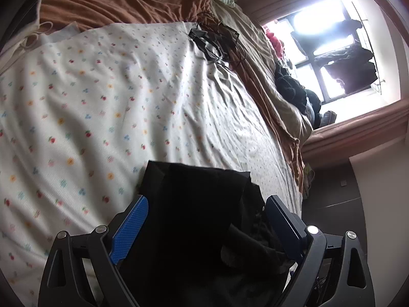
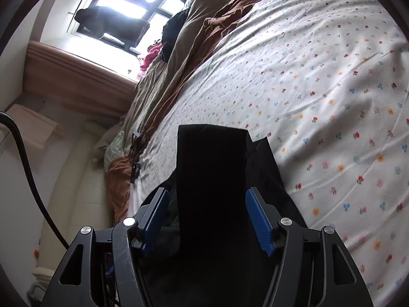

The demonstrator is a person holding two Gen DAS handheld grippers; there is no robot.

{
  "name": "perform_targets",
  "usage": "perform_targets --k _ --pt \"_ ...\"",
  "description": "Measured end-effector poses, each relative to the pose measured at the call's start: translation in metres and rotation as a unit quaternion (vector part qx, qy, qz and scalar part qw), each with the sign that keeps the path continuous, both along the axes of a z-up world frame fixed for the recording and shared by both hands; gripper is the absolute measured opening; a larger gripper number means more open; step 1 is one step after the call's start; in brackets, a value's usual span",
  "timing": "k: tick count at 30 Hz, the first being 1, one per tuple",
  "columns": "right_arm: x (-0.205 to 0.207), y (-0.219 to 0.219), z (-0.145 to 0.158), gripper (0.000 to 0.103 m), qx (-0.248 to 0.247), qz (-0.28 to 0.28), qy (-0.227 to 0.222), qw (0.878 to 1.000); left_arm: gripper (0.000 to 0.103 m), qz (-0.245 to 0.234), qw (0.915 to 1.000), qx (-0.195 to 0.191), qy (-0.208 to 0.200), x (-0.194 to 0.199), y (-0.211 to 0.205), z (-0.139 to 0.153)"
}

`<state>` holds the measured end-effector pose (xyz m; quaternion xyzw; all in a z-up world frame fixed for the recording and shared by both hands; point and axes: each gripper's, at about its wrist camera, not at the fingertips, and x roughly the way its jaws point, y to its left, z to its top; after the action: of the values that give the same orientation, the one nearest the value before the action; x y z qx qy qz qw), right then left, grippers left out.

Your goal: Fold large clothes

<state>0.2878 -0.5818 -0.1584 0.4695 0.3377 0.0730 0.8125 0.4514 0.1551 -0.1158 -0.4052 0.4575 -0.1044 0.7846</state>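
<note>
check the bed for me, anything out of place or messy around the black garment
One oddity: a tangle of black cables lies loose on the floral sheet beside the bunched brown blanket. The black garment lies folded at the near edge, between the open fingers of both grippers.

Floral bedsheet [image 1: 102, 97] on bed, brown blanket [image 1: 122, 0] bunched along far edge, tangled black cables [image 1: 214, 41], bright window [image 1: 327, 51]

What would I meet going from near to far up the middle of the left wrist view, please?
Left gripper → black garment → flowered sheet → tangle of black cables → brown blanket.
</note>
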Motion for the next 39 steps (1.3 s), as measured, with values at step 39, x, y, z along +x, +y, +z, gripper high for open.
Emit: perform_targets --k 39 --pt "0.079 0.143 -0.009 0.063 -0.413 0.221 0.119 0.876 0.065 -0.227 0.8550 0.466 0.024 0.030 -0.139 -0.042"
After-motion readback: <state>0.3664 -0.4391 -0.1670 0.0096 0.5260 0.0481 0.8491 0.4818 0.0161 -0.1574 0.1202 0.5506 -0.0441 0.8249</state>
